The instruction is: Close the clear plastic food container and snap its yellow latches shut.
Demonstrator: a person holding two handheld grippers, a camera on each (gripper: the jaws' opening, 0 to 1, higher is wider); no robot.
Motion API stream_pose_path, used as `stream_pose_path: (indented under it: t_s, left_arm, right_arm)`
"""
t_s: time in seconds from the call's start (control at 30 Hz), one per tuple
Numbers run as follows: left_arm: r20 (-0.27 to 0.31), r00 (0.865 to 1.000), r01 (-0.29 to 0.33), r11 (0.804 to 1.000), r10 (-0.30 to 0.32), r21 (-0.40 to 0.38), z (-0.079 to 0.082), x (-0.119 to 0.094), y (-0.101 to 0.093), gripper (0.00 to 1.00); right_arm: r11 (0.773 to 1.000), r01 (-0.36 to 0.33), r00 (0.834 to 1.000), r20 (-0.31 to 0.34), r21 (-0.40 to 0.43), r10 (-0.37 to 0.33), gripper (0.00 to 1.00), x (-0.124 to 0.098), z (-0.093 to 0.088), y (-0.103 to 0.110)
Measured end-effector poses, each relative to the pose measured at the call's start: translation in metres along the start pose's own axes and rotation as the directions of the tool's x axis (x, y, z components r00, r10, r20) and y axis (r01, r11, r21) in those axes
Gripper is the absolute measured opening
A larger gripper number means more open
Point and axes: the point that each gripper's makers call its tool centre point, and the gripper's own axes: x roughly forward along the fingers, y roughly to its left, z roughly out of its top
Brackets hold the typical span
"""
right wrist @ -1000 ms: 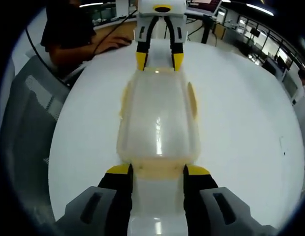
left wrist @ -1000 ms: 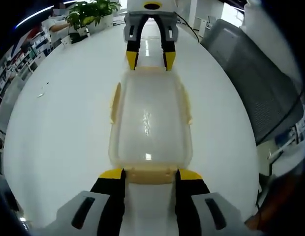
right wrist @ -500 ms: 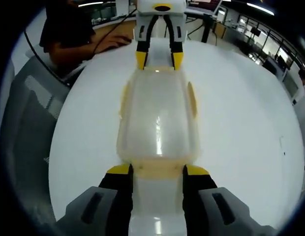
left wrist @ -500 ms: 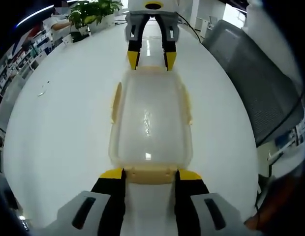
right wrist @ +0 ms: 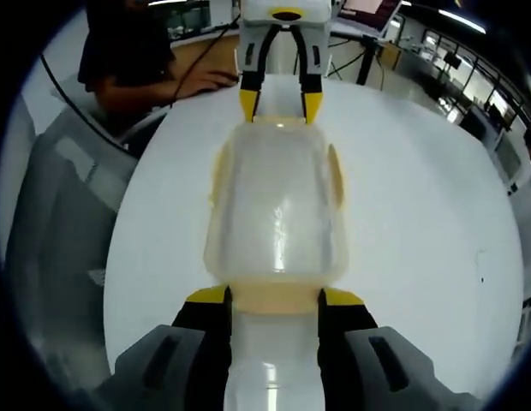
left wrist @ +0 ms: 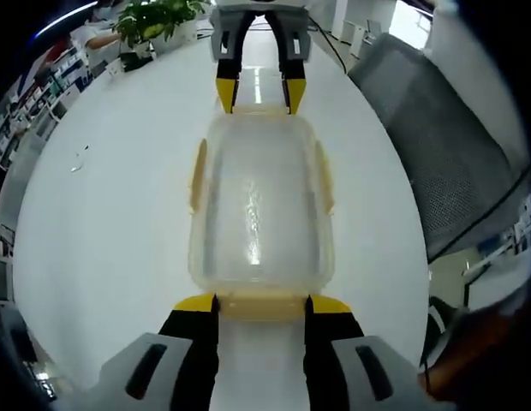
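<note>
Clear plastic food container (left wrist: 259, 210) sits lid-on in the middle of the white table (left wrist: 103, 231), a gripper at each short end. Left gripper (left wrist: 260, 303) is at the container's near end in the left gripper view, jaws spread, one yellow tip either side of the end latch (left wrist: 261, 304); tips look touching or just beside the latch edge, not pinching it. Right gripper (left wrist: 259, 90) is at the far end of the container in that view, jaws also spread, tips at the opposite end latch. The right gripper view mirrors this: right gripper (right wrist: 272, 296) straddling its end latch (right wrist: 274, 298), container (right wrist: 276, 210) ahead, left gripper (right wrist: 281, 99) beyond it. Side latches (left wrist: 197, 175) lie along the container's long walls; can't tell if snapped or just hanging. Judgement: lid is already seated, step in hand is closing the end latches. Next move likely calls for pressing each end latch down and in against the container until it clicks, keeping the container steady between both grippers, then checking the side ones. Grey chair (left wrist: 437, 154) stands beside the table, off the container's long side.
</note>
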Motion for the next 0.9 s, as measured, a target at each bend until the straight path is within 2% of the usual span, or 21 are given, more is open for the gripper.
stream_pose_path:
  t_s: [0.27, 0.5, 0.7, 0.9]
  left_arm:
    - [-0.008, 1.000, -0.022, 1.000, 0.022, -0.014, 0.019, -0.030, -0.004, 0.32]
    - [-0.006, 0.999, -0.041, 0.999, 0.041, -0.026, 0.044, -0.049, -0.009, 0.32]
    - [-0.001, 0.999, -0.046, 0.998, 0.046, -0.043, 0.068, -0.052, -0.014, 0.32]
    - [0.006, 0.999, -0.051, 0.998, 0.051, -0.048, 0.094, -0.044, -0.015, 0.32]
  right_arm:
    - [1.000, 0.001, 1.000, 0.012, -0.030, 0.000, 0.36, -0.032, 0.009, 0.002]
    - [0.999, -0.009, 0.999, 0.030, -0.048, 0.010, 0.36, -0.059, 0.005, 0.005]
    - [0.998, -0.019, 0.999, 0.037, -0.061, 0.021, 0.36, -0.078, -0.007, 0.007]
    - [0.998, -0.022, 0.999, 0.026, -0.067, 0.024, 0.36, -0.094, -0.030, 0.008]
